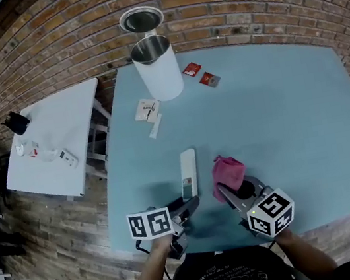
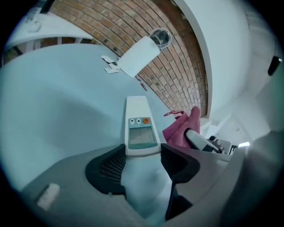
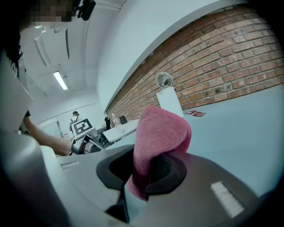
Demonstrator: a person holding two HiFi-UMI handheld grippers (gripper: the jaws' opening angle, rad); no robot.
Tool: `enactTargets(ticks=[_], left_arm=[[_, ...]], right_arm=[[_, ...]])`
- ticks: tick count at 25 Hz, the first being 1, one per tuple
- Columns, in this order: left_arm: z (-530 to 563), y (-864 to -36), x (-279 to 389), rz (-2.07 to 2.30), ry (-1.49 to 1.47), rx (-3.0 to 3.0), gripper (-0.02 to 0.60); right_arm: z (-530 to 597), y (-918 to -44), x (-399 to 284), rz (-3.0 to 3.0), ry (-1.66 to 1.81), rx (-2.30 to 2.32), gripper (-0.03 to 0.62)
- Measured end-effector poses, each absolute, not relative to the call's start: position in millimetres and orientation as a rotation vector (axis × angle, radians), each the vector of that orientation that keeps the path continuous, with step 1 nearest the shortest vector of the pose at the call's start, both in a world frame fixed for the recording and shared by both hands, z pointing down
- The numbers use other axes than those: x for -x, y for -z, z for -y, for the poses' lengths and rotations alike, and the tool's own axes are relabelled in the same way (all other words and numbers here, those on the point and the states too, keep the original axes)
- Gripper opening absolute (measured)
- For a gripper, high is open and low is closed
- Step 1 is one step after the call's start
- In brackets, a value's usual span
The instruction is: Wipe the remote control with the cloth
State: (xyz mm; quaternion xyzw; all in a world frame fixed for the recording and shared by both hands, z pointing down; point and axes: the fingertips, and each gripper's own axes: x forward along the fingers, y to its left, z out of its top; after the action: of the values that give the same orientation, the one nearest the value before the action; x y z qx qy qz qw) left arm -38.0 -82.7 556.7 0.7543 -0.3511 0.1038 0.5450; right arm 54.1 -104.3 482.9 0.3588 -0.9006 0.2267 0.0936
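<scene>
The remote control [image 1: 189, 170] is lying face up on the blue worktop [image 1: 291, 115], its length running from 6 to 12 o'clock in the head view. It is sitting near the front edge, well short of the white canister [image 1: 156, 65] far off at 12.

It is looking like a slim, rigid plastic bar: probably light and smooth-shelled, so likely to skid on this slick surface if rubbed without being pinned. The small screen and buttons are sitting towards its near end, so I would be taking it by the two long side edges at that end. That would be keeping the pads off the display and leaving most of the face free for wiping.

The left claw [image 2: 143, 150] is sitting at the remote's 6 o'clock, tilted down towards the worktop. Its jaws are standing fairly wide, with the remote's near end just entering between the tips. No squeeze is showing yet, so I am reading it as not gripping.

The right claw [image 1: 228, 193] is pinching the pink cloth [image 3: 159, 137] tight. The cloth is soft and limp, and it is standing up out of the jaws in a fold. It is hanging at about 3 o'clock of the remote's near end, just beside it and not touching.
</scene>
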Motion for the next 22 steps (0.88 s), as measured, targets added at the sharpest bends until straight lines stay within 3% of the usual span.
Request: enactTargets(ticks=[13,22], left_arm=[[84,-572,37,1.176,-0.947,-1.977,0.249],[83,-572,45,1.304,-1.016,-2.079,0.256]], right_arm=[[101,-490,-64,2.669,-0.651,-0.970,0.069],[87,-488,-62,2.661,-0.647,-0.986,0.069]])
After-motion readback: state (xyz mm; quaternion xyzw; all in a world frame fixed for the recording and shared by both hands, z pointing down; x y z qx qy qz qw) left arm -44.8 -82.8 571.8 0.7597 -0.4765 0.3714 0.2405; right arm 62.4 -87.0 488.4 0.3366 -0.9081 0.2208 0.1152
